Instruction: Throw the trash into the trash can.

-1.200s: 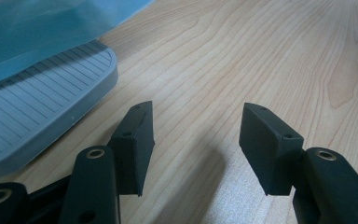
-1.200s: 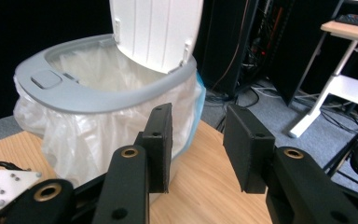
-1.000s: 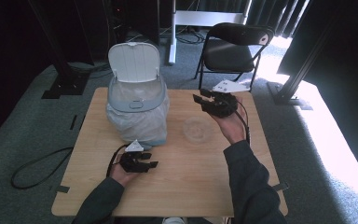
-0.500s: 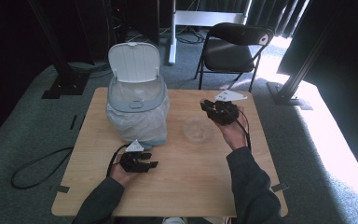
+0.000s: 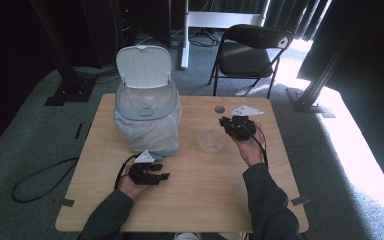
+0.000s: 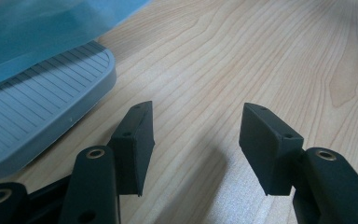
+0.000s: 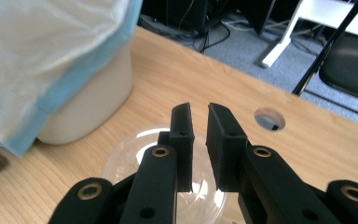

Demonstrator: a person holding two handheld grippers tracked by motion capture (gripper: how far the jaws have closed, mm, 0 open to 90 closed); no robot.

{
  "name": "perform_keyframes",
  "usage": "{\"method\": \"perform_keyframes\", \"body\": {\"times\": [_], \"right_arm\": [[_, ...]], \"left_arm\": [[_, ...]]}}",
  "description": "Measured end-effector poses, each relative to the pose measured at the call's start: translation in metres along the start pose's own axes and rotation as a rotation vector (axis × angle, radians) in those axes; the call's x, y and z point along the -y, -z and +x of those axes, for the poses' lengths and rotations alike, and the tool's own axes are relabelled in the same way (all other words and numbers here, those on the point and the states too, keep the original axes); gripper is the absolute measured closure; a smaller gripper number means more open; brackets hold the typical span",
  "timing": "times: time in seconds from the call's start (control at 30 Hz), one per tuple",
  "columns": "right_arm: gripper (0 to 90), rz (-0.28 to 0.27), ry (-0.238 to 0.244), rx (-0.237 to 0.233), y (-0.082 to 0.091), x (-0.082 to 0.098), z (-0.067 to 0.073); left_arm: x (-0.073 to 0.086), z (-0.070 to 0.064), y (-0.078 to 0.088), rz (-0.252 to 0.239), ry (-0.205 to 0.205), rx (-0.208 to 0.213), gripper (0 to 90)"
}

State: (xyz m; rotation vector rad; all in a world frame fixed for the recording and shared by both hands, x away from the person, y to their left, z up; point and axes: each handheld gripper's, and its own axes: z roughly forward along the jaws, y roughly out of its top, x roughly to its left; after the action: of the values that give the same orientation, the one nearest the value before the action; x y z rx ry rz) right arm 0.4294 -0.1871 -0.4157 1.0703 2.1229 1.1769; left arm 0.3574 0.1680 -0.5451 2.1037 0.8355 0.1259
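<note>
While our left gripper rests on the wooden table near the lined bin, jaws spread wide on nothing, our right gripper hangs over the clear plastic lid. Its jaws have just been closing to a narrow gap, and we cannot tell whether the lid's rim sits between them. The lid lies flat on the table, right of the bin.

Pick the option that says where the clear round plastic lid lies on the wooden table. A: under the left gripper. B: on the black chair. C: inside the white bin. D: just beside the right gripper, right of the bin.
D: in the high view the clear round plastic lid lies flat on the wooden table, right of the white lidded bin and beside the right gripper.
</note>
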Motion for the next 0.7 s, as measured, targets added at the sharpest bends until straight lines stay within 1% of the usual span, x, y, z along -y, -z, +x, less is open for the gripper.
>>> {"method": "perform_keyframes", "body": {"times": [0.1,0.13,0.17,0.23,0.4,0.43,0.5,0.57,0.6,0.7], "right_arm": [[80.7,0.023,-0.013,0.01,-0.007,0.009,-0.005],[80.7,0.023,-0.013,0.01,-0.007,0.009,-0.005],[81.5,0.043,-0.027,0.02,-0.012,0.014,-0.008],[82.3,0.065,-0.039,0.026,-0.018,0.019,-0.012],[83.9,0.114,-0.039,0.045,-0.029,0.029,-0.015],[83.9,0.114,-0.039,0.045,-0.029,0.029,-0.015],[84.7,0.142,-0.037,0.054,-0.035,0.035,-0.016],[85.1,0.151,-0.042,0.058,-0.037,0.037,-0.017],[85.8,0.168,-0.051,0.058,-0.04,0.042,-0.019],[86.4,0.182,-0.059,0.06,-0.044,0.047,-0.021]], "left_arm": [[0.0,0.0,0.0,0.001,0.0,0.001,45.0],[0.0,0.0,0.0,0.001,0.0,0.001,45.0],[0.0,0.0,0.0,0.0,-0.002,-0.001,45.0],[0.0,0.0,0.0,0.001,-0.003,-0.002,45.0],[0.0,0.0,0.0,0.001,-0.001,0.0,45.0],[0.0,0.0,0.0,0.001,-0.001,0.0,45.0],[0.0,0.0,0.0,0.0,0.002,0.0,45.0],[0.0,0.0,0.0,0.001,0.001,0.0,45.0],[0.0,0.0,0.0,0.001,0.001,0.0,45.0],[0.0,0.0,0.0,0.001,0.001,0.0,45.0]]}}
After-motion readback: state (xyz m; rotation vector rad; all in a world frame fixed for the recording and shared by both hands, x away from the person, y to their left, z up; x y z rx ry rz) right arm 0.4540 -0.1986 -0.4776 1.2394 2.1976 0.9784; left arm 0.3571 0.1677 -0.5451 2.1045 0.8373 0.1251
